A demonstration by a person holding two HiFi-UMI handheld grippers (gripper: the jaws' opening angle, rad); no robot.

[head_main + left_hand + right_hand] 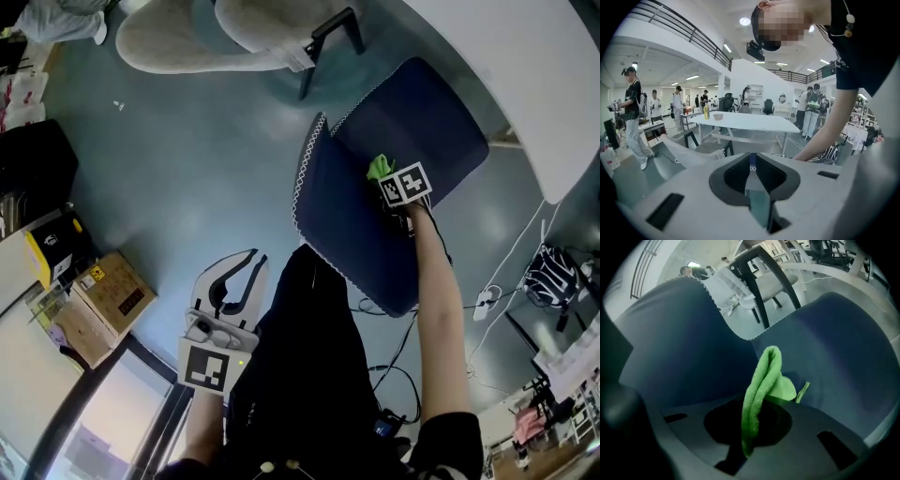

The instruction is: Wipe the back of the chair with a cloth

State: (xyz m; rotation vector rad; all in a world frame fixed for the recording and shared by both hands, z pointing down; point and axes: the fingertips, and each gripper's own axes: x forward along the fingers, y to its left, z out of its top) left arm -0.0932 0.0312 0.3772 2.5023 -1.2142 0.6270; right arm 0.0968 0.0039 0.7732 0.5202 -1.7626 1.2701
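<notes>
At chair back (347, 225), cloth (379, 167) in gripper (387, 177)

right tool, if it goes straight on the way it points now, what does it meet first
The dark blue chair. The right tool, shut on the green cloth, points into its upholstery, so the cloth's folded end would likely press there first; the gap is hard to judge.

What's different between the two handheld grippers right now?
The right gripper pinches a green cloth against the blue chair; the left gripper holds nothing, fingers together. The right is stretched out to the chair, the left is well away from it. Both carry marker cubes.
</notes>
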